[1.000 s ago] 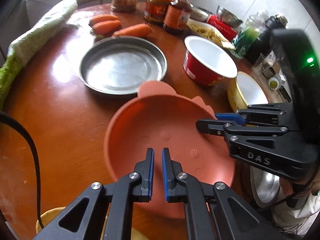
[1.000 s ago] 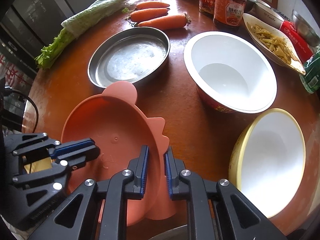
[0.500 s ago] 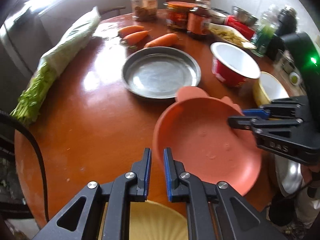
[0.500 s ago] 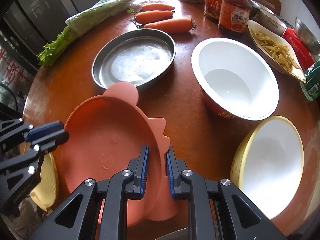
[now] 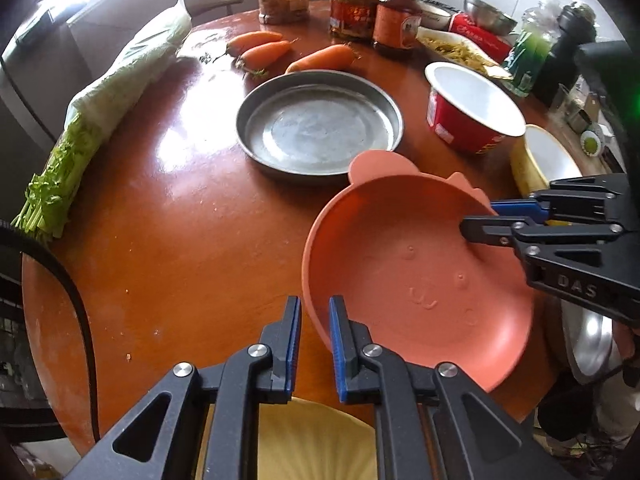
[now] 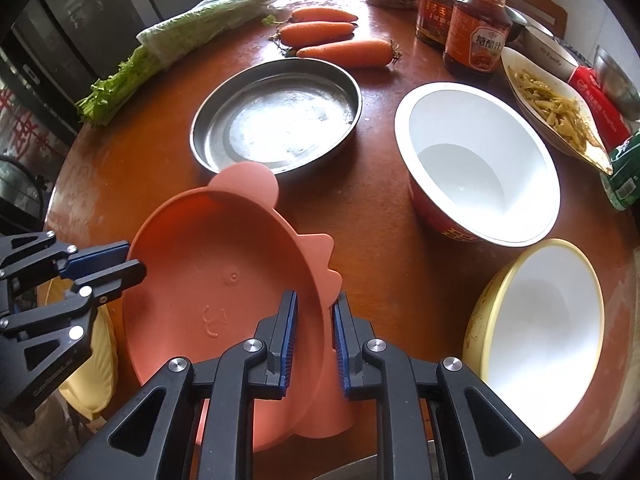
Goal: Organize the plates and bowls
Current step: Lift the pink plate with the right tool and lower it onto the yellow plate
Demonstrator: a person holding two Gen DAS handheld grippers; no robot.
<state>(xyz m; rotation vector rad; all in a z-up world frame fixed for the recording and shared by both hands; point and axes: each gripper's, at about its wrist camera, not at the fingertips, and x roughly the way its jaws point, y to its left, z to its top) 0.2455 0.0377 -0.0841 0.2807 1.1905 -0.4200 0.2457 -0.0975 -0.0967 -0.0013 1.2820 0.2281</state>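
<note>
Two grippers on the pink plate (image 5: 420, 272) now. A second ago my left gripper (image 5: 314, 304) hung over the plate's middle, nearly closed on nothing. It has since swung out, and the near rim sits between its jaws. Can't tell whether the pads are pressing yet. My right gripper (image 6: 314, 300) stays clamped on the scalloped edge, holding the plate tilted above the table (image 5: 180, 220), just this side of the metal plate (image 5: 320, 120). Reads as a two-handed carry or a handover setting up.
</note>
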